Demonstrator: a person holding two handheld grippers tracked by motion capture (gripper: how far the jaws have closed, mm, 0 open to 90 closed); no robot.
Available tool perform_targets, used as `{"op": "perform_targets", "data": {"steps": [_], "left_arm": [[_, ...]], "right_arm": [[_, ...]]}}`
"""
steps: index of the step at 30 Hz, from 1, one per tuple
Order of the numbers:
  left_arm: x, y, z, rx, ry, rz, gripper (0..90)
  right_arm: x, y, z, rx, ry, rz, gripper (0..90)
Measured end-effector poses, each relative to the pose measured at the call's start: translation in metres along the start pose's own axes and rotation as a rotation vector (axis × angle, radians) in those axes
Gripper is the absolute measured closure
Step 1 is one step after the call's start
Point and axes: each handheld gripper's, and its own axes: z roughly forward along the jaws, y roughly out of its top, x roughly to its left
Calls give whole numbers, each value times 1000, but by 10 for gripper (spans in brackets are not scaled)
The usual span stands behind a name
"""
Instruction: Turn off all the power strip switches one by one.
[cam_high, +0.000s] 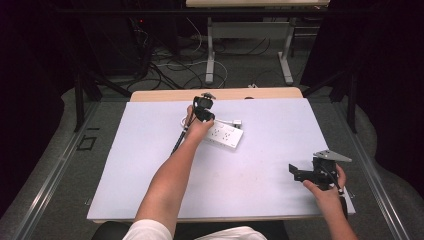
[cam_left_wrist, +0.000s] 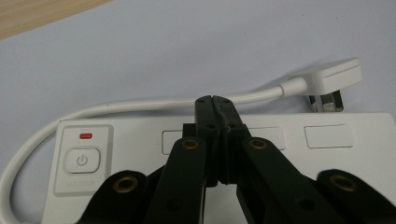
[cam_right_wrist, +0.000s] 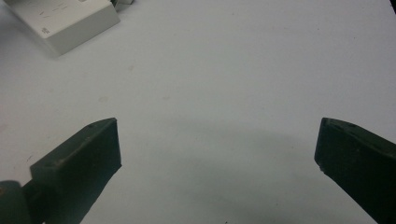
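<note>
While the white power strip (cam_high: 223, 134) is lying towards the far middle of the white mat (cam_high: 150, 165), the left gripper (cam_left_wrist: 215, 100) is being held over it with its jaws pressed together and nothing between them. The tips are being kept above the strip's top face, just beside the cord (cam_left_wrist: 140, 105) that is curving behind the strip to the plug (cam_left_wrist: 329, 77); this is judged to be a pressing or nudging posture. Well apart from the strip, towards the near right, the right gripper (cam_high: 305, 172) is being rested low with jaws spread wide, seemingly in waiting.
</note>
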Motion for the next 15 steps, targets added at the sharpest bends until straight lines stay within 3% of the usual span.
{"op": "perform_targets", "data": {"steps": [15], "left_arm": [[-1,-2,5,20,11,-2,900]], "right_arm": [[0,0,0,-1,0,3,0]]}}
